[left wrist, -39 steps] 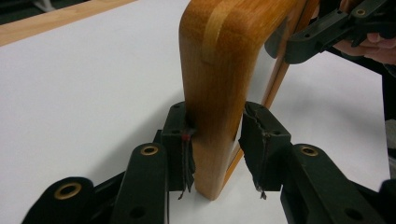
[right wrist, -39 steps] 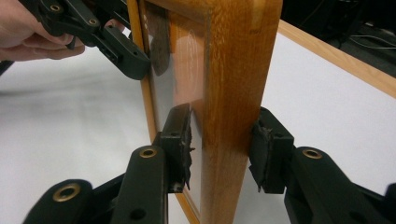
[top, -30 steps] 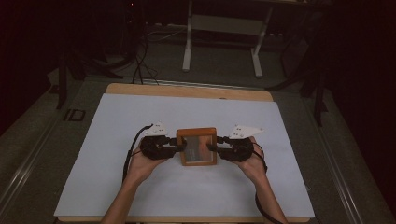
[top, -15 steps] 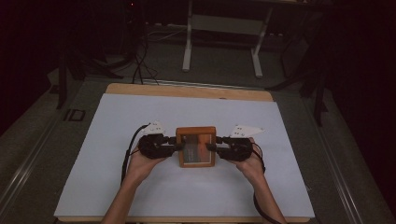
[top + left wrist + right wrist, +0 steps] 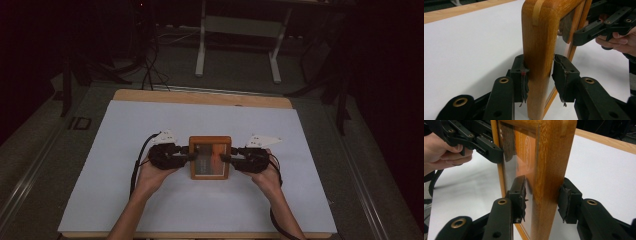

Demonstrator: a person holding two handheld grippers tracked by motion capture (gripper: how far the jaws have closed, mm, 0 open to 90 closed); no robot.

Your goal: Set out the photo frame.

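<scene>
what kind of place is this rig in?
Likely a lab or workshop set up for recording, not a home. A table under a plain white sheet stands on a dark floor, with loose cables and a metal stand behind it, and the surroundings are unlit.

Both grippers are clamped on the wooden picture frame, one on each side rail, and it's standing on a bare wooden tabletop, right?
Not quite: the surface under the wooden picture frame is a white sheet covering the table, with wood showing only along the far edge, as the high view shows. The left gripper and right gripper do each clamp a side rail.
</scene>
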